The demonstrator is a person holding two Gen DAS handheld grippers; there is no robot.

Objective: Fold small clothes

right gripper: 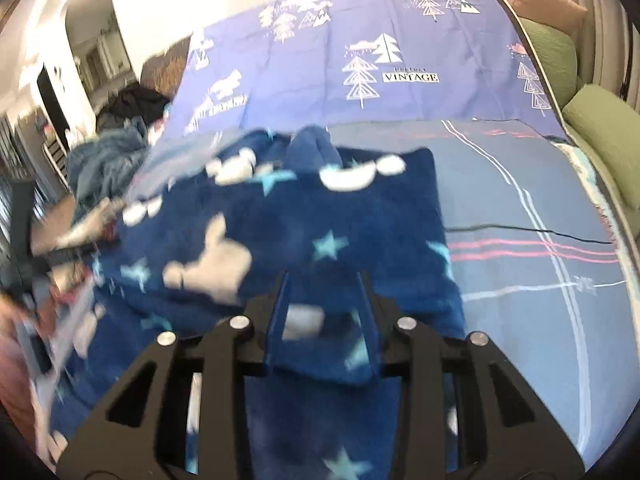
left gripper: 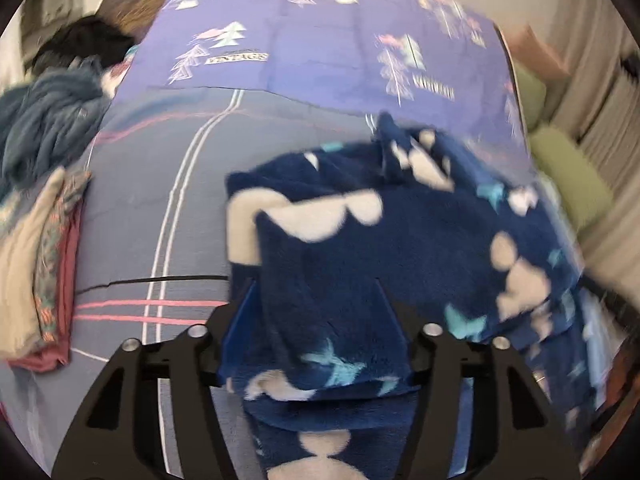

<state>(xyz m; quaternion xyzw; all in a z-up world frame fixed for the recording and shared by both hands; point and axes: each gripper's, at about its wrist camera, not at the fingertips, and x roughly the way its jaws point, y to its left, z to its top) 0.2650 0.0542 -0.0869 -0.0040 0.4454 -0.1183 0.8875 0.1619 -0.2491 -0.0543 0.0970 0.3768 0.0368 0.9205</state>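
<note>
The left gripper (left gripper: 316,284) has its jaws standing fairly wide, with a fold of the navy fleece garment (left gripper: 360,248) draped between and over them; whether the pads press on the cloth cannot be told through the blur. The right gripper (right gripper: 322,280) has its jaws set narrower, and a corner of the same garment (right gripper: 280,232) lies between its two blue fingers (right gripper: 278,312), seemingly pinched, though the fabric hides the contact. The one garment, dark blue with white shapes and pale blue stars, lies partly folded on the bed (right gripper: 520,200), spread over a grey sheet with pink and white stripes. Beyond it lies one purple cover (left gripper: 320,48) printed with white trees. In the left wrist view, one stack of folded clothes (left gripper: 40,264) sits at the bed's left side, with a heap of blue-grey cloth (left gripper: 44,128) behind it. Two green cushions (right gripper: 592,136) rest along the right edge of the bed.
</note>
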